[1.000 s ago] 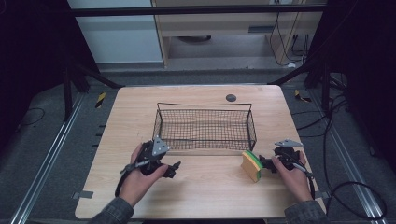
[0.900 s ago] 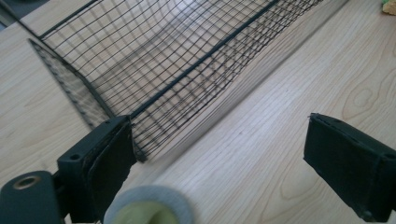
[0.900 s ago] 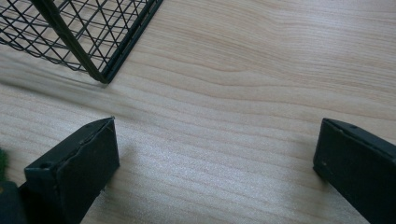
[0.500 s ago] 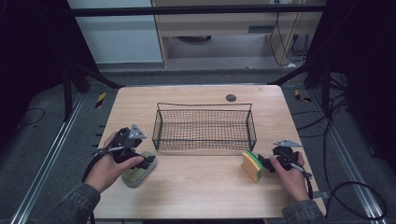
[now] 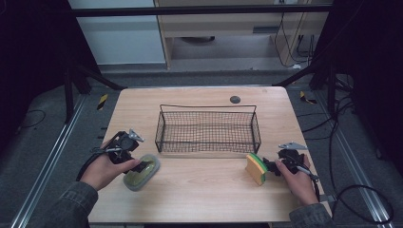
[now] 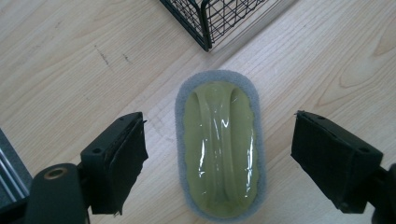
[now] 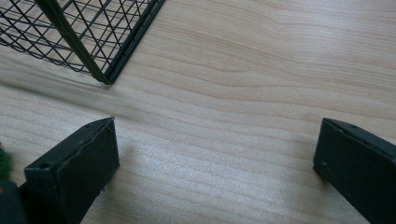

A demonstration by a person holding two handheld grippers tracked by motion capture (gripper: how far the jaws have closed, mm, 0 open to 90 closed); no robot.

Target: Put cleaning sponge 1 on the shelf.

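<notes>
1. Two grippers are over the wooden tabletop [image 5: 204,190], one in each hand of the person.
2. The left gripper [image 5: 142,166] is at the near left of the tabletop, over a green scrubber with a grey foam edge [image 5: 141,172].
3. In the left gripper view the scrubber [image 6: 220,144] lies flat on the wood between the two black fingers [image 6: 116,161]. The fingers have just been closing, but they stand apart and there is a clear gap on each side of the scrubber, so they do not press on it.
4. The wire basket [image 5: 207,129] stands in the middle of the tabletop. One corner of it [image 6: 205,23] is near the far end of the scrubber, not touching it.
5. The right gripper [image 5: 270,166] is at the near right, just beside a yellow and green sponge [image 5: 255,168] that stands on its edge.
6. In the right gripper view its fingers [image 7: 77,170] are wide apart, with bare wood between them. A corner of the basket [image 7: 100,70] is ahead of them.
7. A small dark round spot [image 5: 235,99] is on the far side of the tabletop, behind the basket.
</notes>
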